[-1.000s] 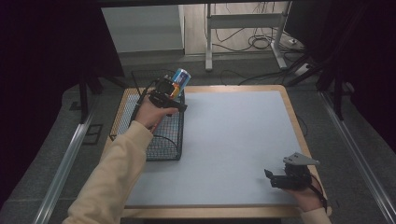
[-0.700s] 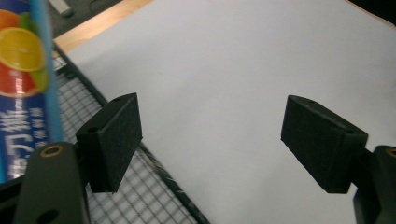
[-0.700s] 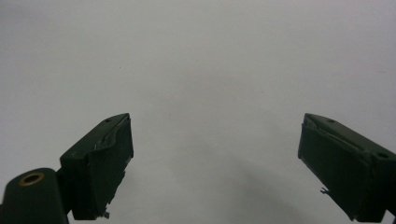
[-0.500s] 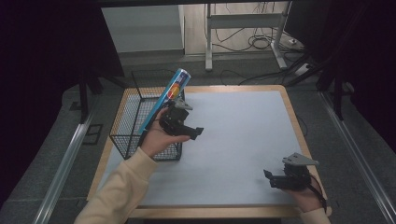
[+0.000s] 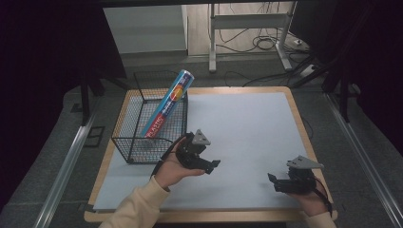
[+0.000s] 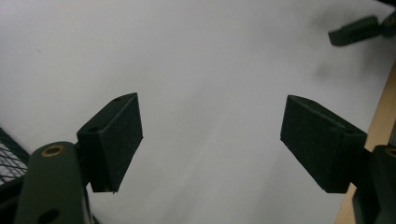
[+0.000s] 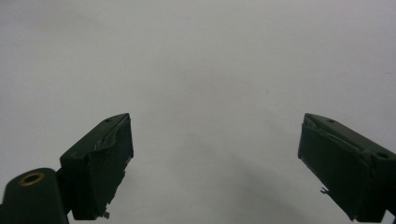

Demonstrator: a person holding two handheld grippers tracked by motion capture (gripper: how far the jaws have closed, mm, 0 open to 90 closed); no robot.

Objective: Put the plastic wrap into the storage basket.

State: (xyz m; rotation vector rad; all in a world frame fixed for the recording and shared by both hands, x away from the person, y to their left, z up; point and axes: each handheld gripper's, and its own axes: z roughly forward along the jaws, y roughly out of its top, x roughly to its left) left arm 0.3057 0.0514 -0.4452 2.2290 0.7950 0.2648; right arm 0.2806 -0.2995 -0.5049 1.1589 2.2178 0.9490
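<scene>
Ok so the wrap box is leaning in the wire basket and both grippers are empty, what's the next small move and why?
Probably bring the left gripper down to rest on the white mat, level with the right gripper. The plastic wrap box stands tilted inside the wire basket, free of both grippers, whose jaws are open with nothing between them, so no placing looks left to do.

Light: dim room, dark surround; pale bench (image 5: pixel 247 128) mat is the brightest area.
Shadows: soft, faint smudges on the mat.
Focus: high view slightly grainy; gripper views soft, near jaws blurred.
</scene>
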